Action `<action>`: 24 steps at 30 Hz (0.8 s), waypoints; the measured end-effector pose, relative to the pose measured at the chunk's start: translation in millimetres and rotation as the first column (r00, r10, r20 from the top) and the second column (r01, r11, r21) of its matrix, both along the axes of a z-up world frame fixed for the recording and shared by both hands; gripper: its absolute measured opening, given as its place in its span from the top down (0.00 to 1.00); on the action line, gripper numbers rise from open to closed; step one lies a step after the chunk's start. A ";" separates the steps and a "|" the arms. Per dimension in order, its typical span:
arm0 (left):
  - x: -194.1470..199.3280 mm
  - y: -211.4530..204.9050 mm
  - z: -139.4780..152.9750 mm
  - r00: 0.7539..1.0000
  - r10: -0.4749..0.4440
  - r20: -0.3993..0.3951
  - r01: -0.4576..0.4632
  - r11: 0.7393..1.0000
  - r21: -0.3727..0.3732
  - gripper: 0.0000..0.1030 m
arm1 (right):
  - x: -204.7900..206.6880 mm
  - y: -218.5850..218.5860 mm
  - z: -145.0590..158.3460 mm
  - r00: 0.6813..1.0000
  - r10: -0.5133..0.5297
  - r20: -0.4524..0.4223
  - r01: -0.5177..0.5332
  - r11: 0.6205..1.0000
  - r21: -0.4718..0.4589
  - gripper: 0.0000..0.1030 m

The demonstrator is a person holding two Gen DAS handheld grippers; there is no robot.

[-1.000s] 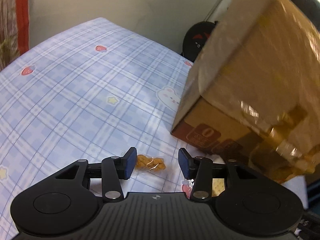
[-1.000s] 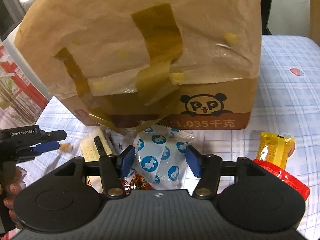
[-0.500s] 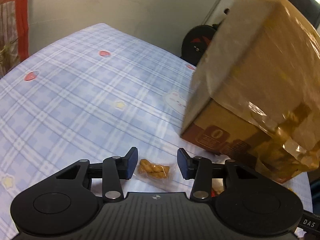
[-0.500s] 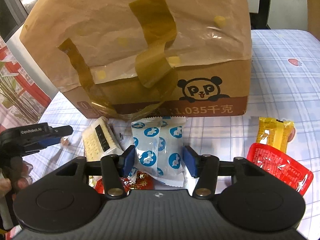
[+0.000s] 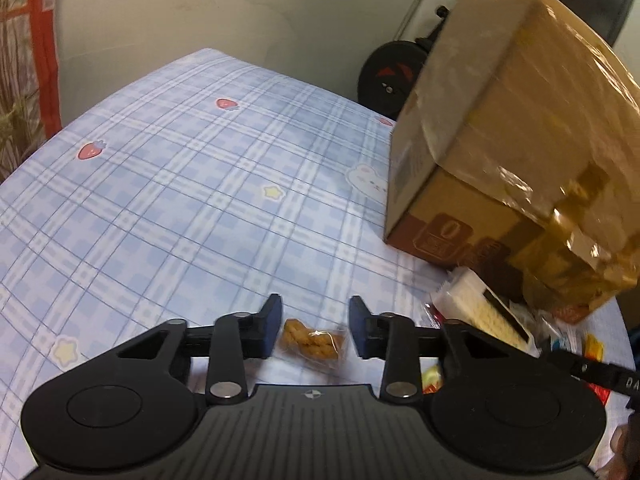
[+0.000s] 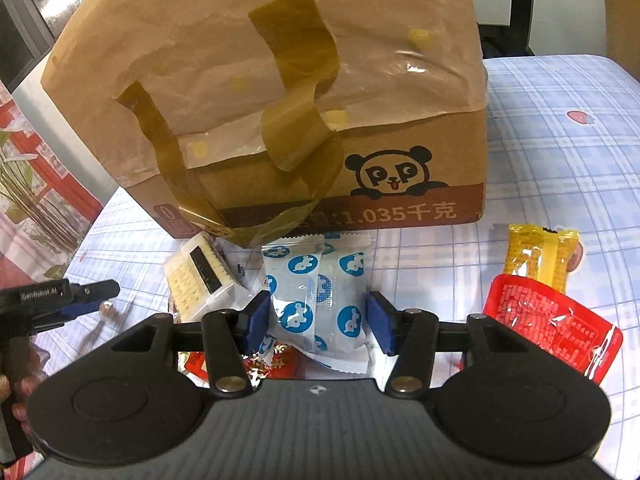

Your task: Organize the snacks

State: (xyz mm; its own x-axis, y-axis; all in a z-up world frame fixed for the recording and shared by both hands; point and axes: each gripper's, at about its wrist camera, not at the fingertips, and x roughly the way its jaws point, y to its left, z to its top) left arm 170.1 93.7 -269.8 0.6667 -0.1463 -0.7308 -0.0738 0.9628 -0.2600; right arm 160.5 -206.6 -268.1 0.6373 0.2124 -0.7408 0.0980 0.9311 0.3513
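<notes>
The left gripper has jaws just closing around a twist snack, not yet touching. The right gripper has jaws open astride a blue packet.

I think I am in a home. My counter has a blue checked cloth with strawberries and bunnies. A patterned curtain hangs beside a plain wall.

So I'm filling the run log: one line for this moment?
left hand-held gripper: closing around biscuit pack | right hand-held gripper: open around blue-dotted pack
</notes>
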 end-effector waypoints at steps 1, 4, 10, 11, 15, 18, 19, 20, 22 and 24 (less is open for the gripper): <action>-1.2 -0.8 0.8 1.000 -0.011 0.000 0.011 1.000 -0.012 0.81 | -0.6 0.4 -0.1 1.000 -0.001 0.001 0.001 1.000 0.000 0.47; -0.7 -4.0 2.4 0.999 -0.035 0.008 0.035 0.999 -0.026 0.83 | -5.0 -0.1 2.6 1.000 -0.001 0.008 0.001 1.000 0.001 0.48; -3.7 8.2 6.2 1.000 0.006 -0.005 -0.007 0.997 -0.082 0.73 | -9.9 -1.3 4.6 1.000 -0.004 0.009 0.004 1.000 0.009 0.49; -4.9 11.7 8.1 1.000 0.026 -0.004 -0.026 0.995 -0.093 0.63 | -10.2 -0.9 4.7 1.000 -0.005 0.009 0.005 1.000 0.010 0.49; -12.5 15.3 15.4 0.998 0.068 -0.003 -0.068 0.994 -0.088 0.50 | -10.1 -1.2 4.4 1.000 -0.009 0.011 0.008 1.000 0.015 0.49; -17.2 6.2 15.8 0.997 0.078 -0.013 -0.079 0.997 -0.016 0.50 | -9.7 0.3 3.7 1.000 -0.013 0.011 0.013 1.000 0.017 0.49; -18.2 3.1 14.9 0.997 0.074 -0.013 -0.074 0.997 0.008 0.50 | -9.8 0.6 3.7 1.000 -0.014 0.012 0.014 1.000 0.017 0.49; -18.1 0.0 12.5 0.998 0.068 -0.012 -0.067 0.997 0.029 0.50 | -9.8 0.8 3.8 1.000 -0.014 0.012 0.014 1.000 0.017 0.49; -15.7 -5.9 6.4 0.997 0.070 -0.041 -0.068 0.996 0.064 0.52 | -10.0 0.9 3.9 1.000 -0.013 0.012 0.013 1.000 0.018 0.49; -12.7 -11.9 1.6 0.996 0.058 -0.064 -0.050 0.992 0.112 0.58 | -10.5 0.9 4.2 1.000 -0.011 0.012 0.011 1.000 0.018 0.49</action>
